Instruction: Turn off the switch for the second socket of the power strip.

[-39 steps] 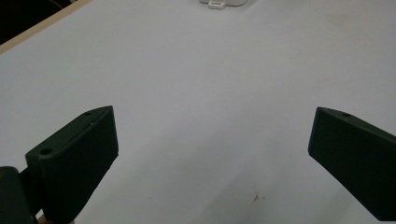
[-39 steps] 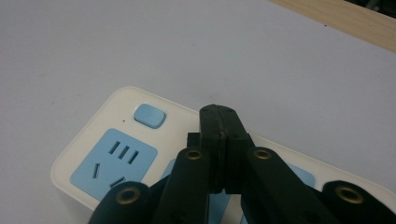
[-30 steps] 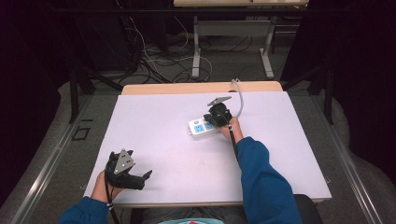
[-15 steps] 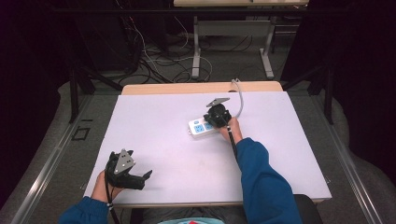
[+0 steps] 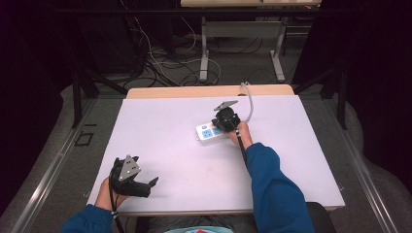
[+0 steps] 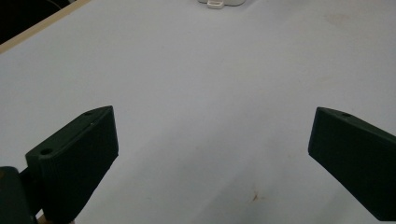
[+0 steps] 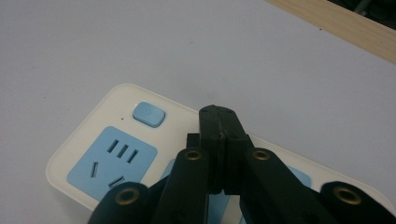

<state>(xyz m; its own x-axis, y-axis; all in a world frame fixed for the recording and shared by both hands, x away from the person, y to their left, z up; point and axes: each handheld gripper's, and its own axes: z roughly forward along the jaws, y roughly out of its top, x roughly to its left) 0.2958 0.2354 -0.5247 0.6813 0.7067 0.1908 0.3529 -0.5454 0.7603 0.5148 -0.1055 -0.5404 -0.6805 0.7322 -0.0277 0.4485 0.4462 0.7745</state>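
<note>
A white power strip [image 5: 206,132] with blue sockets lies on the white table [image 5: 165,116], right of centre. My right gripper [image 5: 224,124] hovers over its right part, hiding that end. In the right gripper view the jaws are pressed together with nothing between them, and the right gripper [image 7: 218,122] is shut just beside the strip's blue button [image 7: 149,114]; a blue socket [image 7: 111,157] shows to the left on the power strip [image 7: 88,140]. My left gripper [image 5: 148,186] rests near the table's front left edge. In its own view the left gripper [image 6: 215,140] is wide open over bare table.
The strip's pale cable [image 5: 248,99] curves off toward the table's wooden far edge [image 5: 209,91]. The near end of the power strip [image 6: 219,3] peeks in at the top of the left gripper view. Behind the table are cables and table legs [image 5: 204,53] on the floor.
</note>
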